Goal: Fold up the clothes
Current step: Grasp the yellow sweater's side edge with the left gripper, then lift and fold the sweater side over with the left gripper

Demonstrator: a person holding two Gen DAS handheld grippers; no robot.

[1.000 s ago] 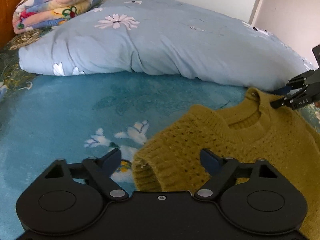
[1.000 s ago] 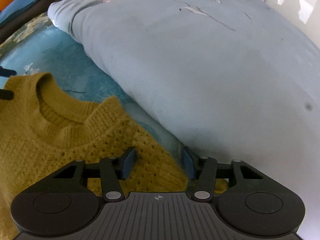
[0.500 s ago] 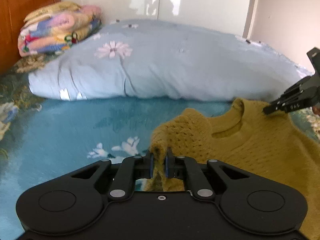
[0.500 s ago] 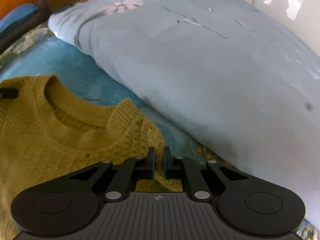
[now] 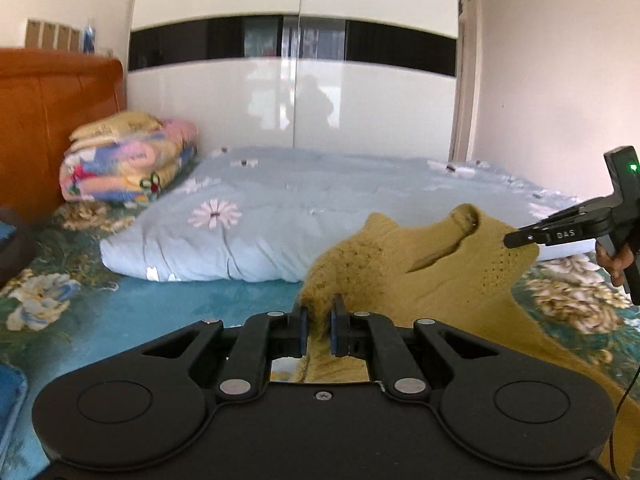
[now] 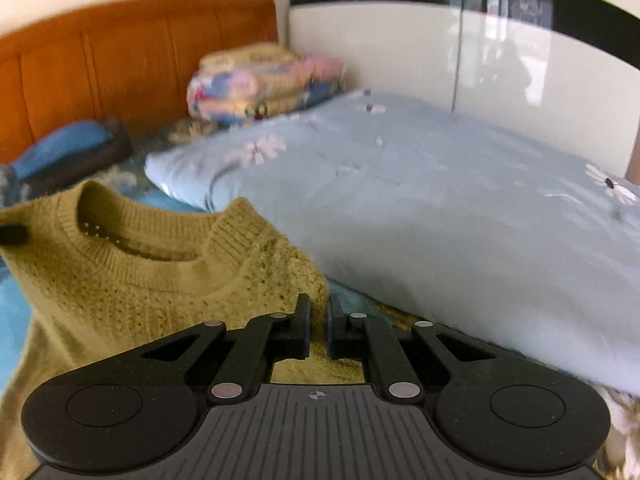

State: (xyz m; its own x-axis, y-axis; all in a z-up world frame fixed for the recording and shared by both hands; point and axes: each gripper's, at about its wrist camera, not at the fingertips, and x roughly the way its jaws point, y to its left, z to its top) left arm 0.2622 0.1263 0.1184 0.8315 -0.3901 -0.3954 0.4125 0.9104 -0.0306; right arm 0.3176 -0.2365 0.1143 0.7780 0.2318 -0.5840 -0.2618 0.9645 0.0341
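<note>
Both claws, left claw (image 5: 318, 326) and right claw (image 6: 318, 330), pinch the mustard sweater's (image 6: 132, 280) shoulders, nearly closed.

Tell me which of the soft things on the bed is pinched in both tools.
The mustard sweater: left tool and right tool pinch its shoulders. The blue duvet and folded blanket lie untouched.

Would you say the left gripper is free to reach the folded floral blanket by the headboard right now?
Probably not: the left gripper is shut on the yellow sweater, and the floral blanket lies well beyond it.
</note>
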